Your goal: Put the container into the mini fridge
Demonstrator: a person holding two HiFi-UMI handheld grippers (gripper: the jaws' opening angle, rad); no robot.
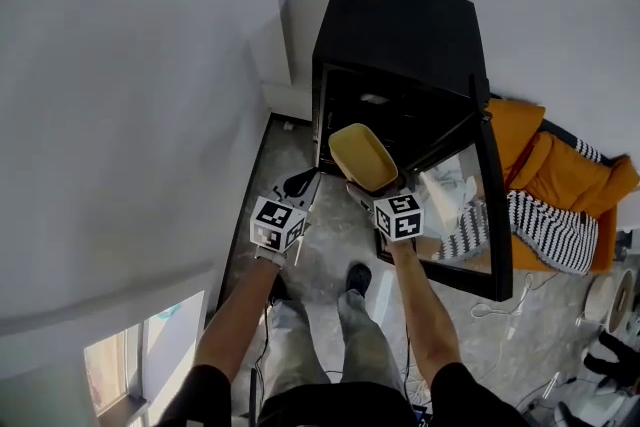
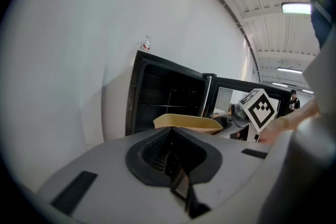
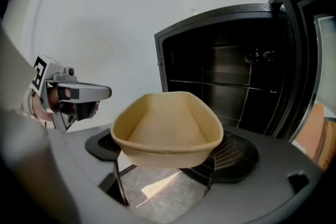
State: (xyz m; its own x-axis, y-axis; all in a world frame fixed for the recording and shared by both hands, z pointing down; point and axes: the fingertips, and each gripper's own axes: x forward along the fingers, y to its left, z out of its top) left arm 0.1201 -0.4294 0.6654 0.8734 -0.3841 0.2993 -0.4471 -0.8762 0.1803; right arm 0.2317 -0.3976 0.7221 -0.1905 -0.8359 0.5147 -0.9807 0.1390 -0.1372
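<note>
The container, a shallow tan tray, is clamped at its near rim by the right gripper, its long axis pointing at the open mouth of the mini fridge just ahead, while the left gripper hangs alongside, jaws together on nothing.

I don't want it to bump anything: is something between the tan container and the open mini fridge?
Nothing visible. The shallow tan container hangs before the black mini fridge. The fridge's glass-fronted door is swung aside to the right, and the shelves facing the container look bare.
</note>
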